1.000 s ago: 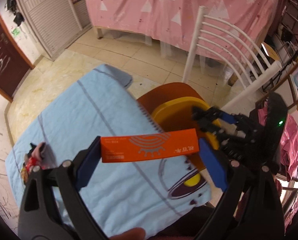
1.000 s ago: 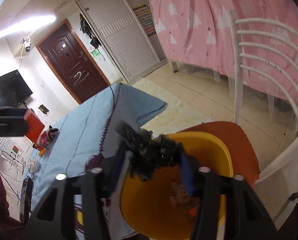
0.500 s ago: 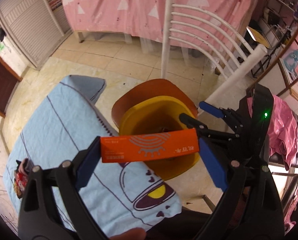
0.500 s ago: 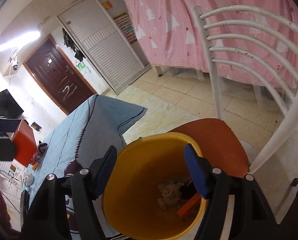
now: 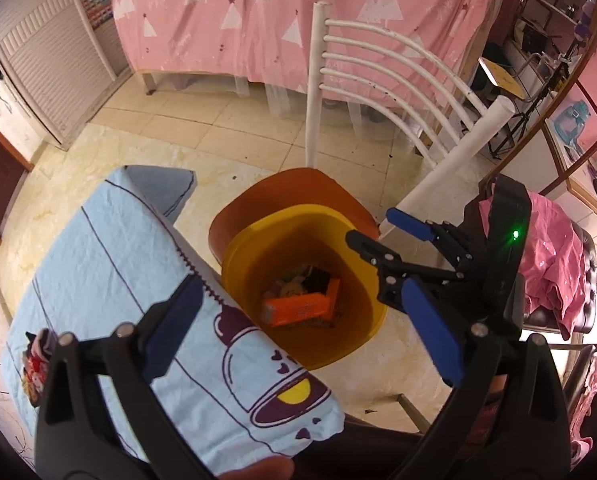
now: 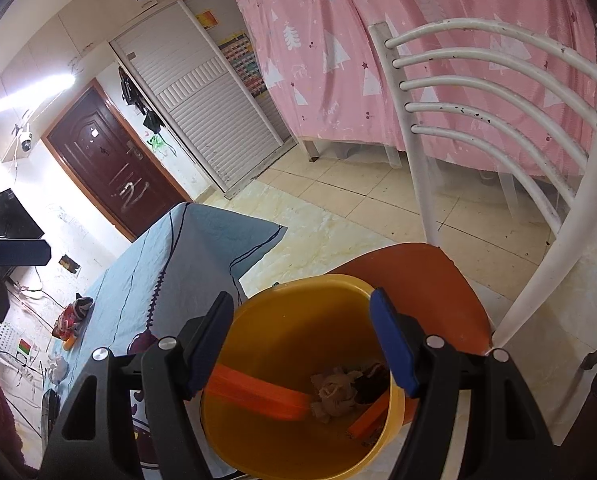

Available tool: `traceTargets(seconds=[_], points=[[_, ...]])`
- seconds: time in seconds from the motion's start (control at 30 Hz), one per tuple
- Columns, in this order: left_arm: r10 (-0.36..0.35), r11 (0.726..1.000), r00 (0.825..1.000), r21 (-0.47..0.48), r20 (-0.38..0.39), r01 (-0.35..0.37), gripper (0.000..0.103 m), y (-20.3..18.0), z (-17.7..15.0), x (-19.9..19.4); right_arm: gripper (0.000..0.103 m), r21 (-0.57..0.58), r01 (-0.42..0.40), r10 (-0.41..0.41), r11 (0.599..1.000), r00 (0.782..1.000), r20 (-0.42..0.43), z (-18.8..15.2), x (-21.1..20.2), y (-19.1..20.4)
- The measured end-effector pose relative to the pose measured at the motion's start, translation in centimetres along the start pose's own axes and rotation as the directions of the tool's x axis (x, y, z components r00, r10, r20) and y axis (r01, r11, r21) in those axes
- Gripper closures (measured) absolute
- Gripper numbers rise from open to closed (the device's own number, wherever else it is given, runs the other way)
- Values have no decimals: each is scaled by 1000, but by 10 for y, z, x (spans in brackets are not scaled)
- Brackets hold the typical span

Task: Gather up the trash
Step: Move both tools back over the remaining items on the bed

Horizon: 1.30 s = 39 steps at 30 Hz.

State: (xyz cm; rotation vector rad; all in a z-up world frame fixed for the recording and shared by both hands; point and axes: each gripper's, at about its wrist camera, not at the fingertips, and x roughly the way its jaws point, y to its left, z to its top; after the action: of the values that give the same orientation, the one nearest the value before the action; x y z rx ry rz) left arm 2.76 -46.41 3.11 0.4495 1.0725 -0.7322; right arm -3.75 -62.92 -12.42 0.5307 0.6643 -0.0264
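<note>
On the blue desk (image 5: pixel 110 264) more trash (image 5: pixel 38 354) waits, the left claw (image 5: pixel 304 334) is wide and empty over the yellow bin (image 5: pixel 362 320) where the orange box (image 5: pixel 298 308) lies, and the wide, empty right claw (image 6: pixel 302 344) could bump the bin off the chair (image 6: pixel 450 280).

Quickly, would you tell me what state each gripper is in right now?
Left gripper: open, holding nothing.
Right gripper: open, holding nothing.

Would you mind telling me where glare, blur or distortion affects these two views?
Right wrist view: ceiling light blown out upper left, chair back bowed by the fisheye. Left wrist view: evenly lit and sharp; yellow bin and orange box clear; black corners.
</note>
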Motion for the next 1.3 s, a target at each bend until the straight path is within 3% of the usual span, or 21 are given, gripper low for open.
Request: traceTargets(seconds=[0.2,0.6,1.0,1.3], points=[[23,1000,999,-14,31,-23,7,16,-10,-16,38,-11,-7,7,1000,1000,-4,0,1,8],[141,977,986,-175,92,-123,7,113,-50,-68,36,-134,-63,61,989,998,-19,15,9,77],[256,901,964,-380,74,-210,7,232,-121,-104,32,-273,-174,149,946,983,-110,11,46,176],[263,849,964,-485,41,-211,7,294,-173,-107,32,-361,-256,193,897,960,-201,-6,71,254]])
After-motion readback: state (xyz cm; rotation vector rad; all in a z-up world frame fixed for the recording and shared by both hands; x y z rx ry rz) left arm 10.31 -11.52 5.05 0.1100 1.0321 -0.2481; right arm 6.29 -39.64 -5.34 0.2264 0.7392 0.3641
